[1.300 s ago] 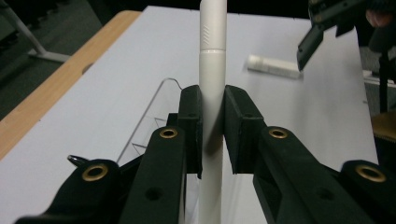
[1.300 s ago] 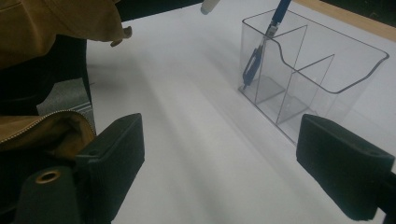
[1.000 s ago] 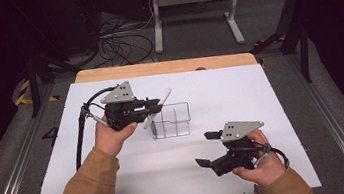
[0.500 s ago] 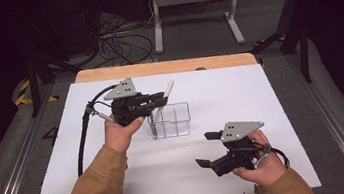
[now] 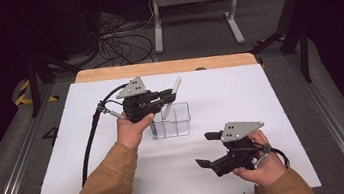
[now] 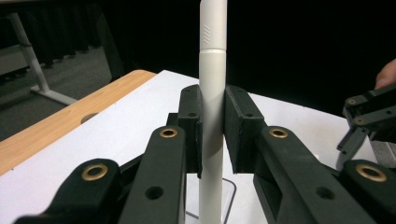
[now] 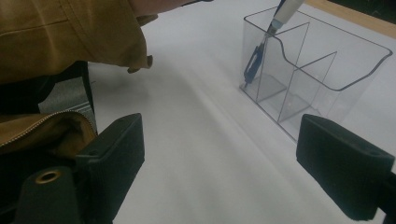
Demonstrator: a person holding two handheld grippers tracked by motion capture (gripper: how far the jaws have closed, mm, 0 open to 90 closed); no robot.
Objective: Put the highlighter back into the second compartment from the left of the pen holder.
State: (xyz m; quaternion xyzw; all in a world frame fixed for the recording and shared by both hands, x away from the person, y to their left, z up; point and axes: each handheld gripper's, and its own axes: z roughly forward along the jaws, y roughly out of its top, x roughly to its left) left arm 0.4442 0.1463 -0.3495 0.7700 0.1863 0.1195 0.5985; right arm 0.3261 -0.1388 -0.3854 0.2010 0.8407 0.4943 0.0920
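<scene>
Two grippers worked over the table (image 5: 95, 177): the left gripper (image 5: 169, 96) clenched a white pen (image 6: 212, 116), its blue tip dipped into the end compartment of the clear organizer (image 7: 327, 60), while the right gripper (image 5: 207, 149) stood released nearby.

Bright, even light on the white table (image 5: 260, 90) (dark surroundings); near jaws blurred.

Left gripper (image 5: 167, 96) moved right and lower, carrying white pen (image 5: 172, 95) over clear organizer (image 5: 178, 121). Pen's lower blue end (image 7: 254, 60) now inside the organizer's left end compartment; earlier the pen hung left of it.
</scene>
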